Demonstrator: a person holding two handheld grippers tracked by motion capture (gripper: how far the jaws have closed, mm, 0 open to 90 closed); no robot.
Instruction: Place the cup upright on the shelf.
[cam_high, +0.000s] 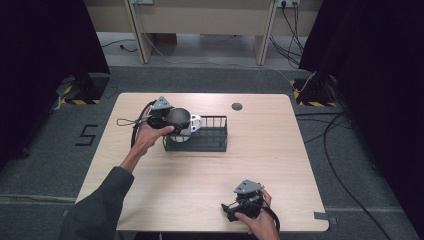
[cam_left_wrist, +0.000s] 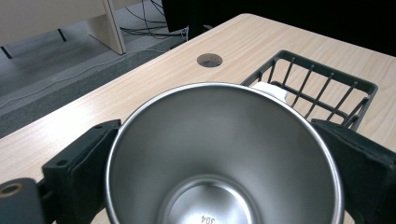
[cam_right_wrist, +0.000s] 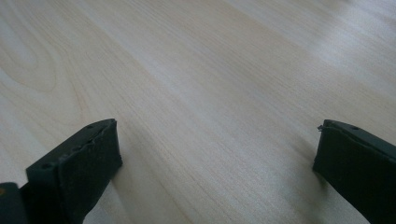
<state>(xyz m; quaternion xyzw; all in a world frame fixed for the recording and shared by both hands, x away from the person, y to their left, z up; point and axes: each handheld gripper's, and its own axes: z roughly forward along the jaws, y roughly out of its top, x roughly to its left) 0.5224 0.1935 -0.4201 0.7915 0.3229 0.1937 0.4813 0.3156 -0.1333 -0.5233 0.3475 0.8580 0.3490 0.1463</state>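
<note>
Gripping a steel cup (cam_left_wrist: 224, 154) over the black rack (cam_left_wrist: 327, 84), left tongs (cam_left_wrist: 224, 177); right tongs (cam_right_wrist: 215, 158) open.

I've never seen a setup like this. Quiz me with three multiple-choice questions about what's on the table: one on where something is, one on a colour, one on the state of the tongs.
1. Where is the black wire basket?
A. near the table's far edge, left of the middle
B. at the near right corner
C. on the floor

2. What colour is the cup beside the steel cup?
A. red
B. white
C. blue

3. What are the right tongs doing?
A. gripping a cup
B. gripping the basket
C. open, holding nothing

Answers: 1 A, the high view shows it there. 2 B, the white cup sits in the basket. 3 C, the jaws stand apart over the bare table.
</note>
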